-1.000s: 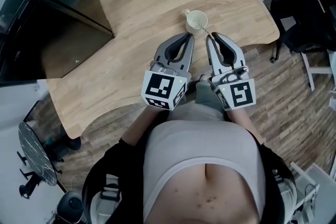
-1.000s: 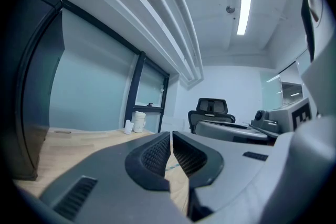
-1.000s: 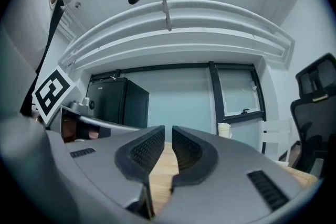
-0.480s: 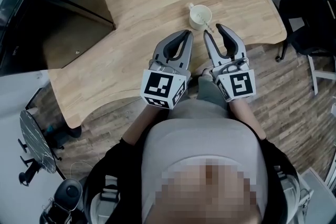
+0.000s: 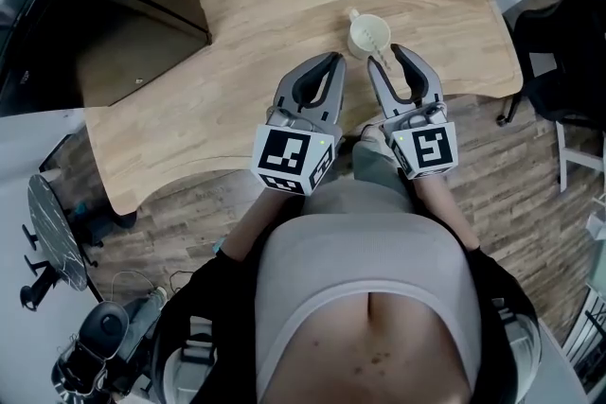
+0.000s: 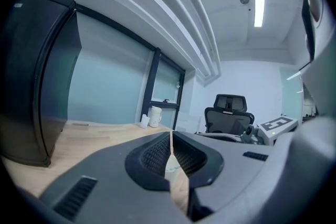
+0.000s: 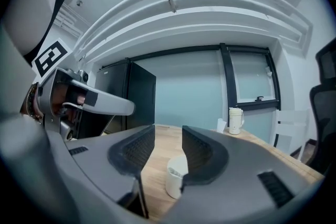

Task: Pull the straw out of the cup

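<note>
A small cream cup with a handle stands on the wooden table near its front edge. A thin pale straw shows just this side of the cup, between the fingers of my right gripper. I cannot tell whether it lies on the table or leans on the rim. The right jaws have just been opening and now stand open, apart from the straw; in the right gripper view the cup sits low between them. My left gripper is shut on nothing, left of the cup, its pads meeting.
A black cabinet stands against the table's left side. A black office chair is on the floor to the right. A white jug stands at the table's far end. The table's front edge runs just under both grippers.
The right jaws, shut on the straw a second ago, have opened and let it go. The right gripper has sunk a little towards the table. The left gripper has barely shifted.
</note>
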`<state>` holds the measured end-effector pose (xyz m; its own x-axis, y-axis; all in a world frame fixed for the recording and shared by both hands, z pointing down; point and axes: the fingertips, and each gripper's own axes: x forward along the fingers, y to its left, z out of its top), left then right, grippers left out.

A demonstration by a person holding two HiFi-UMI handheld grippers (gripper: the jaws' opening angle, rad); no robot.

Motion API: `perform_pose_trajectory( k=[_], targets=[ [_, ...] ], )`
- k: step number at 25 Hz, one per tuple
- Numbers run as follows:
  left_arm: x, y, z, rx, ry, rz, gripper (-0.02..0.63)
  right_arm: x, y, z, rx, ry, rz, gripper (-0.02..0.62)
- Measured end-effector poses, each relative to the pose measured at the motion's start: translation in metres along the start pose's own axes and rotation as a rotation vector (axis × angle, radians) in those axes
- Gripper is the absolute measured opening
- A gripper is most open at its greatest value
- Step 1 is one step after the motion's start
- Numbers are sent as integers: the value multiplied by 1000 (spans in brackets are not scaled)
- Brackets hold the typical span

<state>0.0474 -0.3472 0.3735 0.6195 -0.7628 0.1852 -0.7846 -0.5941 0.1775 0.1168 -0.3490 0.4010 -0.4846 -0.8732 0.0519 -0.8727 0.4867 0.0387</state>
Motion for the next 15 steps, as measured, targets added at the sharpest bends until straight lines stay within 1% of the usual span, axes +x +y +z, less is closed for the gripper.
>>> perform_pose_trajectory(
  k=[5, 15],
  targets=[
    [6, 3, 1, -2, 0, 28, 18, 8, -1, -5, 17, 20, 40, 164],
    [14, 2, -3, -7, 9, 63, 18, 16, -4, -35, -4, 72, 97, 164]
  ],
)
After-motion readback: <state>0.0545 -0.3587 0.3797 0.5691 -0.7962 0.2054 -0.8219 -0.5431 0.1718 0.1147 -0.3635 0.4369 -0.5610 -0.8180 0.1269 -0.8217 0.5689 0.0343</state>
